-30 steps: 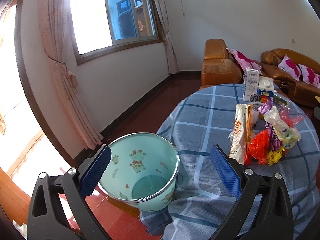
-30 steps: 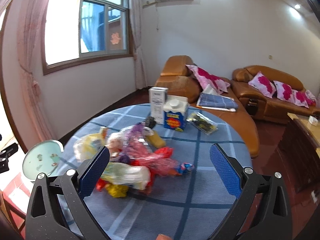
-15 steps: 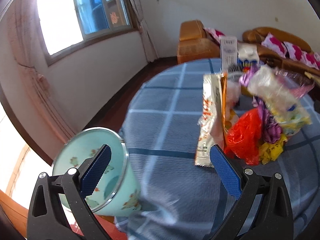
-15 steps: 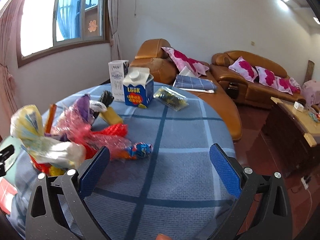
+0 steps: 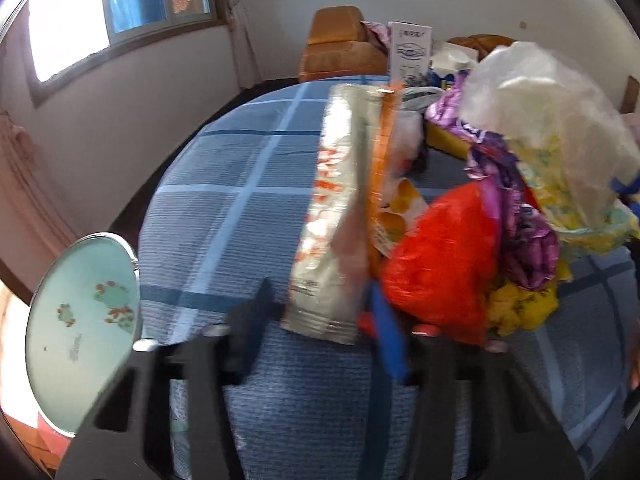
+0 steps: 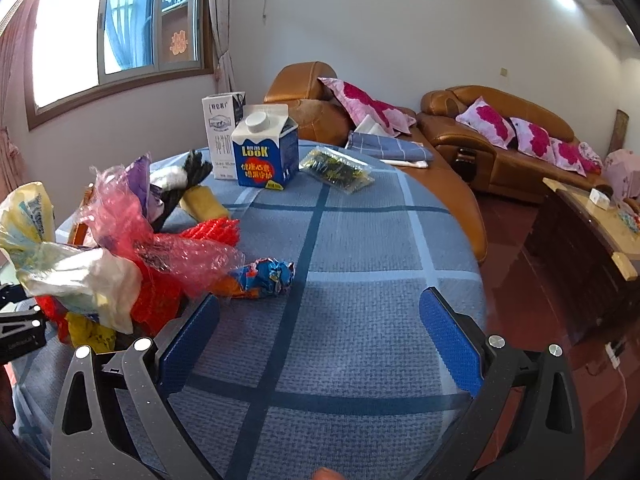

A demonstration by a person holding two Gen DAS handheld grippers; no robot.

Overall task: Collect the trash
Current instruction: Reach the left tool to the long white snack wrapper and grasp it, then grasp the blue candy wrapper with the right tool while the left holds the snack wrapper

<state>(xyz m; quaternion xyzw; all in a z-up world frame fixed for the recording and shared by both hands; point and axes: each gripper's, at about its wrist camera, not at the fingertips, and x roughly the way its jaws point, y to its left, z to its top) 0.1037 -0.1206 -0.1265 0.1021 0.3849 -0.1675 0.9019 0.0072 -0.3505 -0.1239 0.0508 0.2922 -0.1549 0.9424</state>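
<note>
Trash pile of crumpled plastic bags and wrappers, red, purple, yellow and white (image 5: 440,264): heaped on the round table under a blue checked cloth (image 5: 240,200), nothing in the bin yet.

Left wrist view.
- Item 1: tall white-and-orange foil snack bag (image 5: 332,220), standing at the near edge of the pile, leaning against the red bag.
- Item 2: left gripper (image 5: 320,286), jaws just narrowed, lower end of the snack bag between them; pads not visibly pressing, picture blurred.
- Item 3: mint-green round bucket with cartoon print (image 5: 80,320), off the table edge, well apart from the pile.
- Risks: pinch on the thin bottom seam only, slick foil sliding out on the lift; right-hand pad snagging the red bag and dragging the heap; long carry to the bucket, drop onto the floor.

Right wrist view.
- Item 4: right gripper (image 6: 320,296), jaws spread wide, only bare cloth between them.
- Item 5: crumpled blue wrapper (image 6: 268,276), nearest loose piece, just beyond the left pad.
- Item 6: 2 cartons, blue (image 6: 266,152) and white (image 6: 220,136), upright at the far side.
- Risks: closing low, cloth pinched with the wrapper, cartons toppled by the tug.
</note>
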